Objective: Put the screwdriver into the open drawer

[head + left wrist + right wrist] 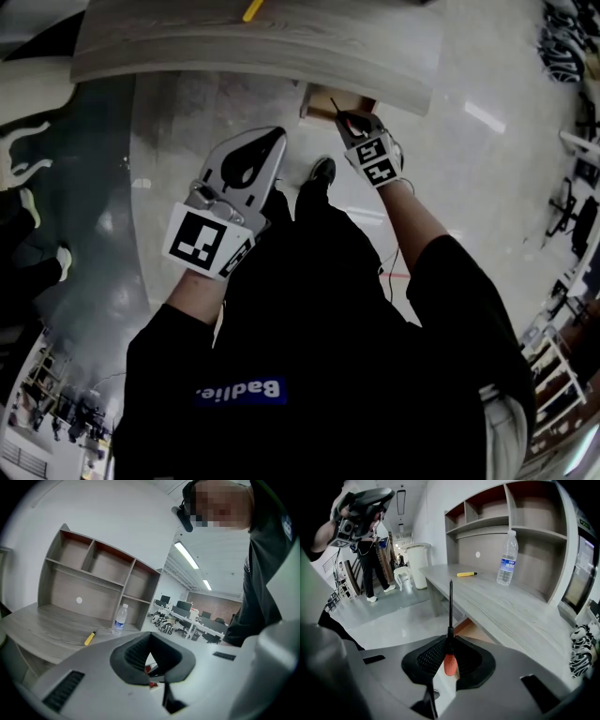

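Observation:
My right gripper (351,121) (449,642) is shut on the screwdriver's red handle (449,664). The thin black shaft (450,603) sticks straight out beyond the jaws. In the head view the screwdriver (341,114) points at the open drawer (321,101), which juts out from under the grey desk (253,52). In the right gripper view the drawer's brown inside (474,631) shows just past the jaw tips. My left gripper (274,142) (150,638) hangs to the left over the floor, jaws together and nothing in them.
On the desk top lie a yellow tool (466,574) (89,638) and a water bottle (507,558) (120,619), in front of a shelf unit (98,573). A white chair (404,576) and a standing person (372,557) are off to the left. My shoe (322,171) is on the floor below the drawer.

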Tool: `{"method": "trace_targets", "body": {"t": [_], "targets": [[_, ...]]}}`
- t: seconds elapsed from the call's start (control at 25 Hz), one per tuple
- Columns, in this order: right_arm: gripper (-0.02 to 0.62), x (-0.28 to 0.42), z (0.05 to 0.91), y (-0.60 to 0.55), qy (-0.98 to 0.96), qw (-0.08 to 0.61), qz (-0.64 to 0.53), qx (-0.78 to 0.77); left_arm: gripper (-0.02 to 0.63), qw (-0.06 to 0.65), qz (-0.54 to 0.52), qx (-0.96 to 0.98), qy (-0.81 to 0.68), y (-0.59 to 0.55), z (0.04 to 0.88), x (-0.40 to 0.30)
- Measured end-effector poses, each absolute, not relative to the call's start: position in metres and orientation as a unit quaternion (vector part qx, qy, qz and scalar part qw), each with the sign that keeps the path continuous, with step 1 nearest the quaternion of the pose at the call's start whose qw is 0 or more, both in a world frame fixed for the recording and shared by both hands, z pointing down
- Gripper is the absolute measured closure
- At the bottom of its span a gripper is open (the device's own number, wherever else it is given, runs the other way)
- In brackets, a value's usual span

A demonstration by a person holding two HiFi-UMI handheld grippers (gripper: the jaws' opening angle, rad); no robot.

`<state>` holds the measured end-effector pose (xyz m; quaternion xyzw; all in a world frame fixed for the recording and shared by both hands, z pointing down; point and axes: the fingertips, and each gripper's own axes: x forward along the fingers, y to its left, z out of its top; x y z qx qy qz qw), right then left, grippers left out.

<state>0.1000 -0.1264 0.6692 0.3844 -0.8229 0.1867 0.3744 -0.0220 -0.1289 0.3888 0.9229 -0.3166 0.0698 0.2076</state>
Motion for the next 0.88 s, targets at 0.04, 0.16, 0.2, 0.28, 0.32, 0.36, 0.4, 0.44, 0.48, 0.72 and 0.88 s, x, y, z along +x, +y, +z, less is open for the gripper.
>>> {"method": "trace_targets", "body": {"t": [0.04,0.16,0.2,0.28,0.32,0.36,0.4,0.44,0.48,0.72,0.88], "targets": [[0.522,0.102,0.676,-0.126,-0.82,0.382,0.186,0.383,0.604,0.208,0.073,0.922,-0.317,-0.128,0.392,-0.023],[0.52,0.108,0.696,-0.125,-0.813,0.404,0.182,0.377,0.604,0.21,0.081,0.921,-0.318,-0.122,0.401,-0.026],[0.52,0.108,0.702,-0.125,-0.811,0.412,0.18,0.374,0.604,0.212,0.082,0.92,-0.319,-0.12,0.404,-0.027],[0.52,0.109,0.713,-0.125,-0.808,0.428,0.174,0.366,0.604,0.22,0.084,0.917,-0.321,-0.118,0.41,-0.031],[0.52,0.108,0.718,-0.125,-0.807,0.436,0.17,0.361,0.604,0.225,0.085,0.916,-0.322,-0.116,0.412,-0.033],[0.521,0.108,0.722,-0.125,-0.806,0.444,0.165,0.355,0.604,0.229,0.086,0.914,-0.324,-0.115,0.414,-0.035],[0.522,0.108,0.725,-0.125,-0.805,0.452,0.16,0.349,0.604,0.23,0.087,0.913,-0.325,-0.114,0.415,-0.036],[0.521,0.108,0.728,-0.125,-0.805,0.458,0.157,0.344,0.604,0.229,0.088,0.913,-0.326,-0.114,0.416,-0.038],[0.522,0.109,0.731,-0.125,-0.803,0.463,0.156,0.341,0.604,0.228,0.09,0.913,-0.327,-0.115,0.418,-0.038],[0.52,0.111,0.75,-0.124,-0.794,0.483,0.157,0.336,0.604,0.235,0.097,0.91,-0.328,-0.116,0.433,-0.04],[0.521,0.111,0.759,-0.124,-0.788,0.507,0.149,0.316,0.604,0.239,0.096,0.909,-0.328,-0.115,0.436,-0.04]]}}
